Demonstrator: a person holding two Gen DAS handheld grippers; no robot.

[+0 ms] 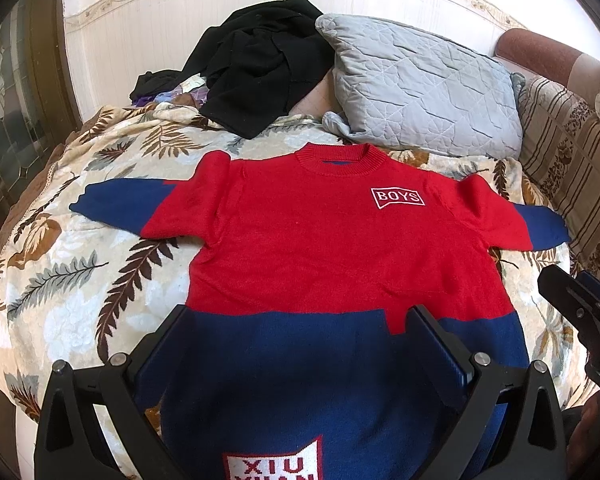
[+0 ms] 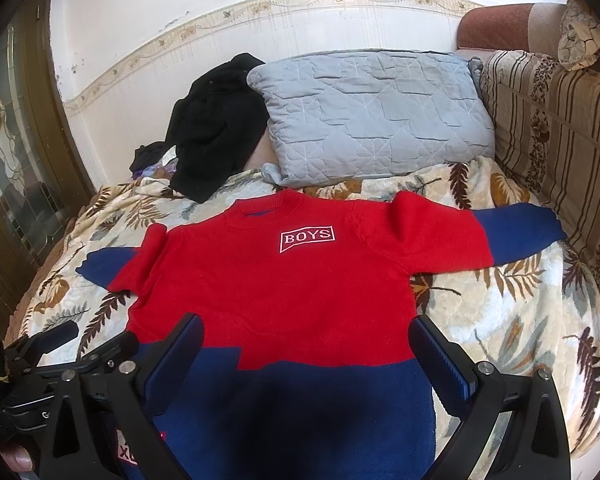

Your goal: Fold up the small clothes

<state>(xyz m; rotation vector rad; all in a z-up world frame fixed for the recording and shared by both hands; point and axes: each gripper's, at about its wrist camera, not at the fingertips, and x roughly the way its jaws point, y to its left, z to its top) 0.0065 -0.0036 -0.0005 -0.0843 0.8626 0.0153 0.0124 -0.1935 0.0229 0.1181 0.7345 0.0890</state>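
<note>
A small red and blue knit sweater (image 1: 320,240) (image 2: 292,280) lies flat, front up, on a leaf-patterned blanket (image 1: 80,280), with both sleeves spread out and a white "BOYS" patch on the chest. My left gripper (image 1: 300,320) hovers open over the blue hem part, nothing between its fingers. My right gripper (image 2: 306,332) is open too, above the line where red meets blue. The right gripper's body (image 1: 580,312) shows at the right edge of the left wrist view, and the left gripper's body (image 2: 60,352) at the lower left of the right wrist view.
A grey quilted pillow (image 1: 420,88) and a heap of black clothes (image 1: 260,64) lie beyond the collar against the wall. A striped brown cushion (image 2: 560,128) lines the right side. A glass-panelled door (image 2: 12,160) stands at the left.
</note>
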